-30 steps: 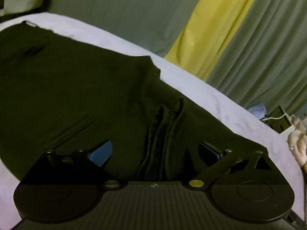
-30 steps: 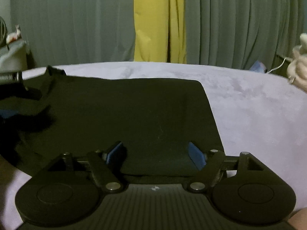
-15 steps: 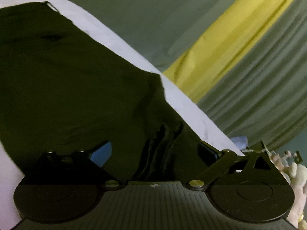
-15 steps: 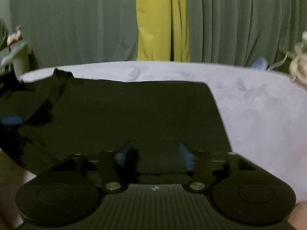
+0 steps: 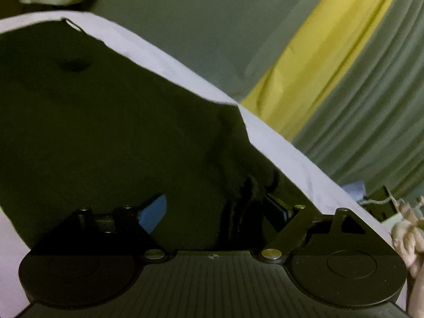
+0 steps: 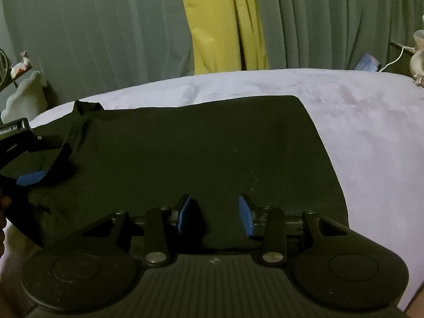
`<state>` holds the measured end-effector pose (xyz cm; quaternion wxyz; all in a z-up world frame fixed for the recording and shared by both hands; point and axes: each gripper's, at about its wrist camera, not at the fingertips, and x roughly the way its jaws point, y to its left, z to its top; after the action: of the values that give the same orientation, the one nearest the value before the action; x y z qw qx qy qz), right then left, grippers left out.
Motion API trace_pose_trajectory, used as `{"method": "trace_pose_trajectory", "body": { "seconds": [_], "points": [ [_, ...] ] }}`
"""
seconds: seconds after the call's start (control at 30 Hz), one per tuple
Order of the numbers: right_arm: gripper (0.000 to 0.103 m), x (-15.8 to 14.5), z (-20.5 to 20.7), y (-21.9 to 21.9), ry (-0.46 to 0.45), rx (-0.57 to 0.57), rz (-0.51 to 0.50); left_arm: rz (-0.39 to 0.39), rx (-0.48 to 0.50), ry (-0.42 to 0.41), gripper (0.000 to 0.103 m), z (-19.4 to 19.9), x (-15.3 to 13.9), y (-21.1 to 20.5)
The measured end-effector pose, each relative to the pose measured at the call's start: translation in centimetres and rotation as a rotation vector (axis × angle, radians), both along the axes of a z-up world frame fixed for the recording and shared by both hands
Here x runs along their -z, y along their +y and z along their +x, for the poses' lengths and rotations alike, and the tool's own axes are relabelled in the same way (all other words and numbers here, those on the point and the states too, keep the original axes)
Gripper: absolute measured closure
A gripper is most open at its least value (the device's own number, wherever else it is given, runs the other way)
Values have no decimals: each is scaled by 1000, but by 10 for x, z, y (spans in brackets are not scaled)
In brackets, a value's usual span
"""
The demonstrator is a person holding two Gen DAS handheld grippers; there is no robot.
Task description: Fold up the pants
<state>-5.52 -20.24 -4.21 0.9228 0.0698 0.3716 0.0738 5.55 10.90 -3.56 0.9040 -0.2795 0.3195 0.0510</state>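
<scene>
The black pants point(image 6: 190, 153) lie spread on a pale bedsheet point(image 6: 371, 132). The right gripper point(image 6: 215, 215) sits over their near edge, its blue pads apart (nothing clamped). The left gripper point(image 5: 216, 209) gapes wide around bunched cloth at the pants' left end.

This is a home bedroom. A bed point(image 6: 344, 111) with a pale lilac cover fills the near part of the scene. Behind it, on the far side, hang long grey-green curtains point(image 6: 106, 31) with one yellow curtain point(image 6: 222, 21) between them. A white cable point(image 6: 394, 59) lies at the far right.
</scene>
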Motion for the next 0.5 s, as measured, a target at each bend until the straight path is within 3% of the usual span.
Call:
{"method": "trace_pose_trajectory", "body": {
  "seconds": [0.07, 0.3, 0.37, 0.5],
  "points": [
    [52, 1, -1, 2, -11, -18, -8, -41, -62, -39, 15, -6, -6, 12],
    [28, 3, 1, 6, -18, -64, 13, -188, -507, -166, 10, -62, -25, 112],
    [22, 4, 2, 7, -27, -75, 16, -201, -566, -162, 10, -76, -22, 140],
    [10, 7, 4, 12, -43, -91, 16, -216, -612, -70, 14, -96, -6, 183]
  ]
}}
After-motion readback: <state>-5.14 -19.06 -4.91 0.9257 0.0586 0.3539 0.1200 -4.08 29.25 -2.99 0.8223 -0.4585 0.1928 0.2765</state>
